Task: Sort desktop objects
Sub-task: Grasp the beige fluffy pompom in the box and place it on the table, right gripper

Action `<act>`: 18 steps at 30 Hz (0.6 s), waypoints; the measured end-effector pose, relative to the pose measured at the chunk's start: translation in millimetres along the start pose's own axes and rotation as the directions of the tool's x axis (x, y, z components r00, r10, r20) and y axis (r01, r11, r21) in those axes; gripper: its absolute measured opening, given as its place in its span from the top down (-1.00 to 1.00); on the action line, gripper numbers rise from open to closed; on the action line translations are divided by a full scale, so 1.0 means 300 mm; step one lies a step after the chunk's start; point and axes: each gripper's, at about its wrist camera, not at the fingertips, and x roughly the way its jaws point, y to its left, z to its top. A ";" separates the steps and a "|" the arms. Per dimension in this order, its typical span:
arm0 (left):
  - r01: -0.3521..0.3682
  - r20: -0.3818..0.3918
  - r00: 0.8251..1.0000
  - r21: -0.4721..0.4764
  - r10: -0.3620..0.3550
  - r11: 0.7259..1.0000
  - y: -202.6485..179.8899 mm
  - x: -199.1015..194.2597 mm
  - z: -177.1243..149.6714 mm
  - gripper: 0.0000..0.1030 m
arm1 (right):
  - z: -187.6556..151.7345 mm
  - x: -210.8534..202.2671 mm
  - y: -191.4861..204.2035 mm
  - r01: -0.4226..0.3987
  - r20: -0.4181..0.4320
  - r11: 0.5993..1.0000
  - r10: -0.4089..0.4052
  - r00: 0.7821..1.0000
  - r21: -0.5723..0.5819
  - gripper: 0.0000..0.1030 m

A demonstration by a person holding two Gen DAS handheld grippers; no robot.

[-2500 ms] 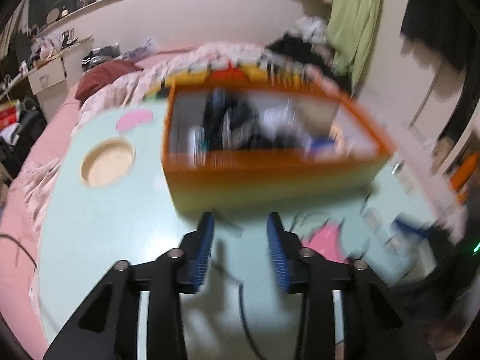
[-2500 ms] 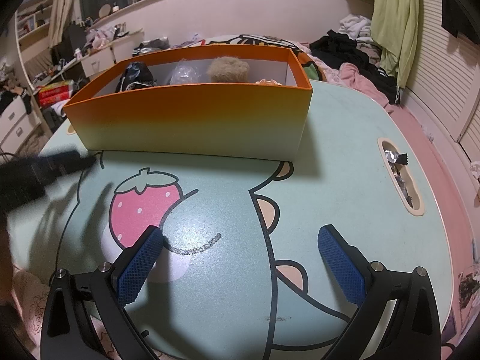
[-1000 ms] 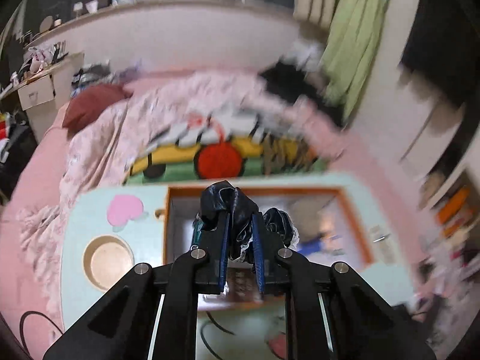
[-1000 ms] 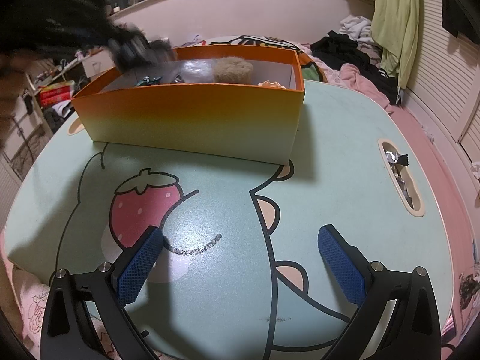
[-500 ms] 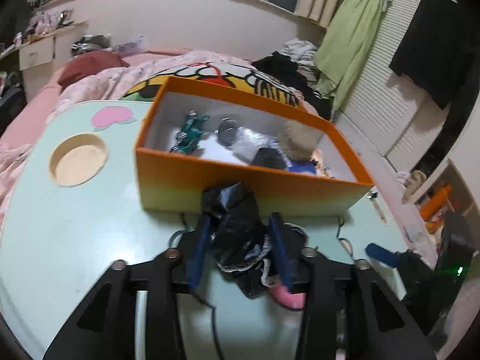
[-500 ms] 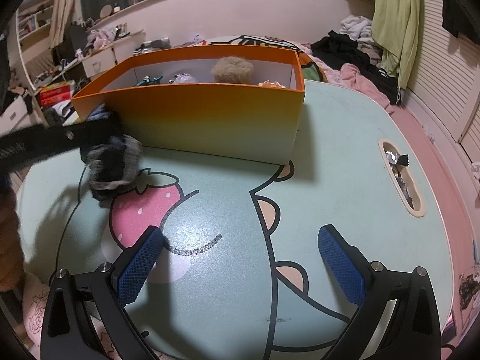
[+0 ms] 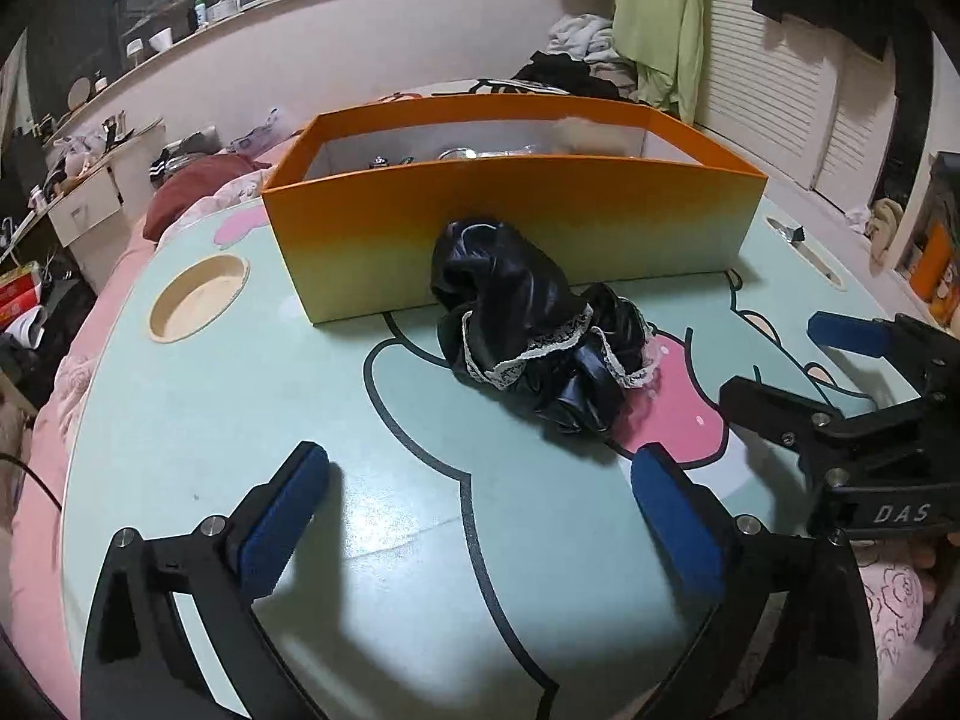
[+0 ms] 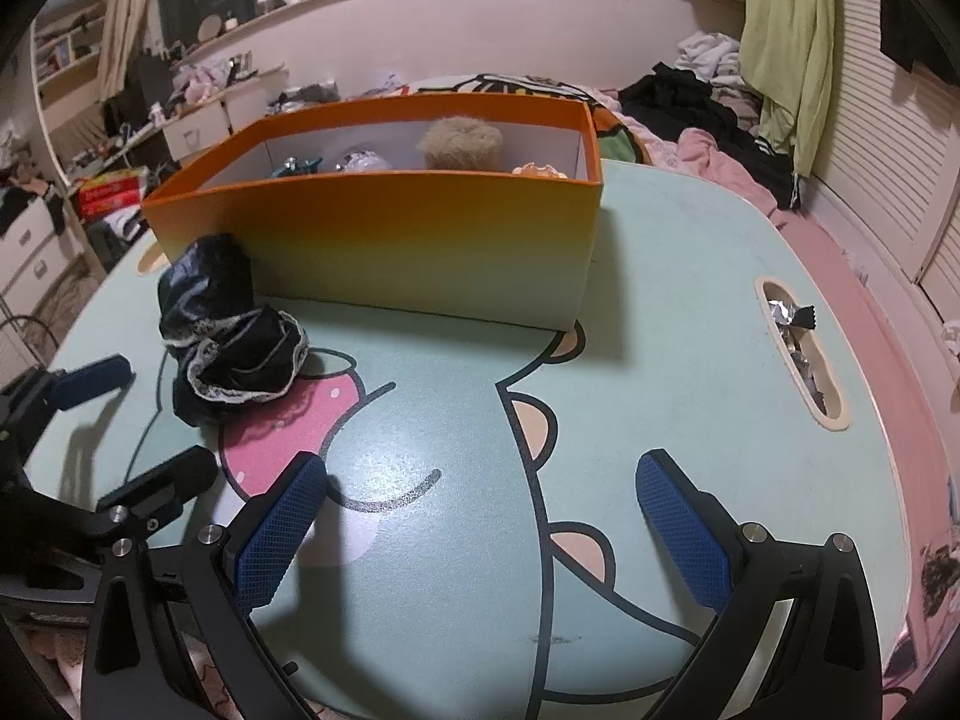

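A crumpled black satin cloth with white lace trim (image 7: 528,324) (image 8: 228,336) lies on the mint cartoon-print table (image 7: 240,396), touching the front wall of the orange box (image 7: 510,222) (image 8: 420,240). My left gripper (image 7: 480,468) (image 8: 150,420) sits just short of the cloth, its jaws opening wide with nothing between them. My right gripper (image 8: 483,471) (image 7: 780,357) hovers open over the table's near side, right of the cloth, holding nothing. Inside the box I see a tan fluffy ball (image 8: 462,144), a teal clip (image 8: 294,167) and other small items, partly hidden by the wall.
A round cup recess (image 7: 198,297) lies left of the box. An oval slot with foil wrappers (image 8: 798,348) is at the table's right edge. A cluttered bed with clothes (image 8: 708,102) lies behind the table.
The left gripper came down from above the box with the black cloth pinched, then opened; the cloth now lies loose on the table before the box. The right gripper has not moved.
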 end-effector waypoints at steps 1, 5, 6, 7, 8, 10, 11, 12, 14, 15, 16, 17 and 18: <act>-0.005 0.002 1.000 -0.007 0.005 1.000 -0.001 0.024 -0.002 -0.95 | -0.003 -0.007 -0.009 -0.023 0.017 1.000 0.023 1.000 0.010 -0.94; -0.009 0.004 1.000 -0.011 0.009 1.000 -0.016 0.103 -0.011 -0.95 | 0.018 -0.107 -0.029 -0.144 0.170 0.990 0.141 0.975 0.004 -0.64; -0.008 0.004 1.000 -0.011 0.008 1.000 -0.010 0.077 -0.006 -0.95 | 0.039 -0.134 -0.032 -0.168 0.195 0.986 0.165 0.967 -0.001 -0.64; -0.007 0.006 1.000 -0.010 0.007 1.000 -0.015 0.094 -0.010 -0.95 | 0.079 -0.155 -0.038 -0.192 0.210 0.981 0.188 0.959 0.000 -0.63; -0.007 0.006 1.000 -0.010 0.007 1.000 -0.019 0.110 -0.011 -0.95 | 0.141 -0.173 -0.050 -0.210 0.219 0.977 0.201 0.955 0.021 -0.63; -0.007 0.009 1.000 -0.008 0.007 1.000 -0.030 0.136 -0.020 -0.95 | 0.253 -0.173 -0.064 -0.213 0.201 0.974 0.194 0.960 0.077 -0.63; -0.006 0.009 1.000 -0.008 0.006 1.000 -0.033 0.153 -0.017 -0.95 | 0.316 -0.142 -0.071 -0.205 0.165 0.975 0.188 0.968 0.091 -0.55; -0.005 0.010 1.000 -0.007 0.005 1.000 -0.038 0.170 -0.019 -0.95 | 0.370 -0.100 -0.068 -0.194 0.121 0.977 0.182 0.976 0.092 -0.45; -0.006 0.012 1.000 -0.007 0.006 1.000 -0.040 0.195 -0.024 -0.95 | 0.453 0.000 -0.054 -0.174 0.035 0.981 0.171 0.985 0.090 -0.09; -0.005 0.012 1.000 -0.007 0.005 1.000 -0.039 0.196 -0.023 -0.95 | 0.471 0.033 -0.045 -0.171 0.006 0.981 0.171 0.985 0.087 -0.08; -0.005 0.012 1.000 -0.007 0.005 1.000 -0.042 0.199 -0.021 -0.95 | 0.493 0.076 -0.027 -0.160 -0.019 0.984 0.162 0.987 0.081 -0.07; -0.004 0.012 1.000 -0.008 0.004 1.000 -0.048 0.216 -0.022 -0.95 | 0.516 0.124 -0.002 -0.134 -0.043 0.989 0.137 0.990 0.069 -0.07; -0.006 0.014 1.000 -0.007 0.006 1.000 -0.050 0.201 -0.001 -0.95 | 0.524 0.147 0.009 -0.111 -0.059 0.992 0.115 0.992 0.056 -0.07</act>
